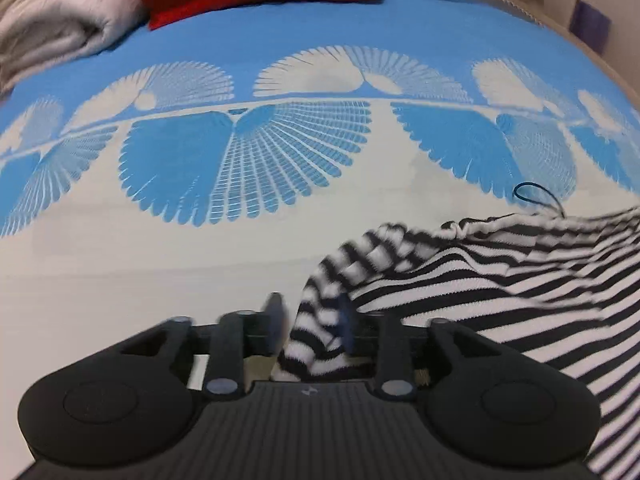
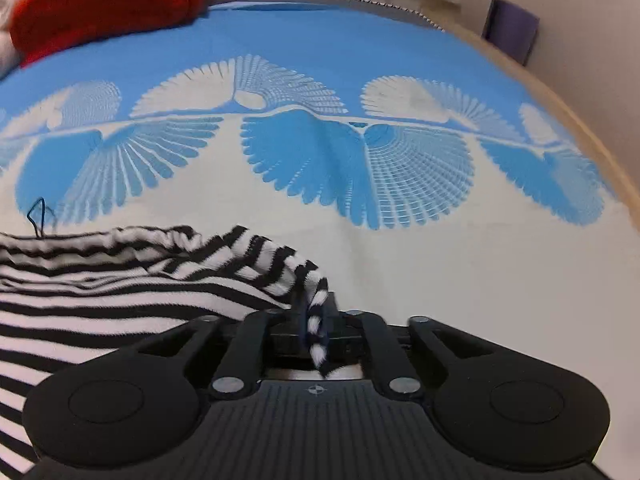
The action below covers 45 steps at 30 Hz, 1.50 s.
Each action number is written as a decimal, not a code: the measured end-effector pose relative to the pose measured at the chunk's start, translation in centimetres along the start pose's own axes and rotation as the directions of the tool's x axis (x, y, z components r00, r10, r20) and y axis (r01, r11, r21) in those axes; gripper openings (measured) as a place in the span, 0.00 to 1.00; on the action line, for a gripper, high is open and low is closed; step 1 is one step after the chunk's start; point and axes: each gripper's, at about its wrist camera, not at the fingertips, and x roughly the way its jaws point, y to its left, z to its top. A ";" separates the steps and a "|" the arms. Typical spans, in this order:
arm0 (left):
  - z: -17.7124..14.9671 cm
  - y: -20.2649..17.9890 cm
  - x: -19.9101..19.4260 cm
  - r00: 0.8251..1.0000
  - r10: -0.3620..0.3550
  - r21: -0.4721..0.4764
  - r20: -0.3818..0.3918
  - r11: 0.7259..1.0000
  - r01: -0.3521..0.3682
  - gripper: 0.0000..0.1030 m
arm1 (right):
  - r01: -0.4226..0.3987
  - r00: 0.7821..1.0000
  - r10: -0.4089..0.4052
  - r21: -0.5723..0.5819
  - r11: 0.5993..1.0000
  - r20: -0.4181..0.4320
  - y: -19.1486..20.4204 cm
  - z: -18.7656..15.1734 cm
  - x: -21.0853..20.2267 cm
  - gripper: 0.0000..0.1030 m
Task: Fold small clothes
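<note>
2 tongs work a striped garment [image 1: 460, 292] on the blue-and-white cloth [image 1: 200, 248]. The left tongs [image 1: 310, 330] stand apart around a fold; the right tongs [image 2: 316, 326] pinch a narrow striped edge, lower centre.

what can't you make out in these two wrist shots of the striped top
- Left wrist view: the striped garment runs off the right edge; its full shape is unknown.
- Left wrist view: the left gripper fingertips are motion-blurred, with cloth between them; the grip is unclear.
- Right wrist view: the right gripper pinches a striped fold that covers its pads.
- Right wrist view: the red knit is cut off at the top.
</note>
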 end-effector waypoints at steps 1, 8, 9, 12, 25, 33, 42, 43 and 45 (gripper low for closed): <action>0.0 0.5 -1.3 0.999 -0.020 -0.011 0.027 1.000 0.020 0.50 | 0.011 1.000 -0.011 0.004 1.000 0.010 -0.1 0.1 -0.6 0.28; -2.1 1.7 -7.7 0.957 -0.255 0.075 0.141 0.966 0.246 0.52 | -0.194 0.976 0.191 0.028 0.981 0.102 -3.3 -1.0 -7.6 0.35; -2.7 1.4 -7.7 0.953 -0.279 0.123 0.121 0.957 0.264 0.50 | -0.238 0.968 0.237 0.003 0.971 0.088 -3.5 -1.6 -8.4 0.35; -5.0 0.6 -5.2 0.970 -0.235 0.201 -0.058 0.949 0.242 0.37 | -0.330 0.944 0.330 -0.062 0.942 -0.008 -3.6 -3.8 -9.5 0.35; -11.1 -1.1 -5.0 0.944 -0.107 0.352 -0.311 0.910 0.219 0.44 | -0.280 0.930 0.209 -0.212 0.936 -0.303 -3.6 -10.2 -9.1 0.40; -12.7 -0.9 -6.2 0.940 -0.033 0.338 -0.339 0.928 0.154 0.47 | -0.176 0.947 0.050 -0.382 0.907 -0.318 -2.4 -12.3 -10.4 0.39; -9.1 1.5 -19.6 0.985 -0.110 0.143 0.137 0.986 0.090 0.66 | -0.074 0.994 0.091 -0.239 0.968 0.059 -2.2 -9.8 -19.6 0.39; -9.3 1.4 -21.1 0.981 -0.106 0.140 0.164 0.987 0.083 0.67 | -0.086 0.990 0.108 -0.212 0.973 0.095 -1.9 -9.7 -20.8 0.39; -9.7 1.8 -23.4 0.971 -0.118 0.135 0.210 0.987 0.090 0.67 | -0.111 0.978 0.139 -0.177 0.978 0.156 -0.8 -9.9 -22.8 0.39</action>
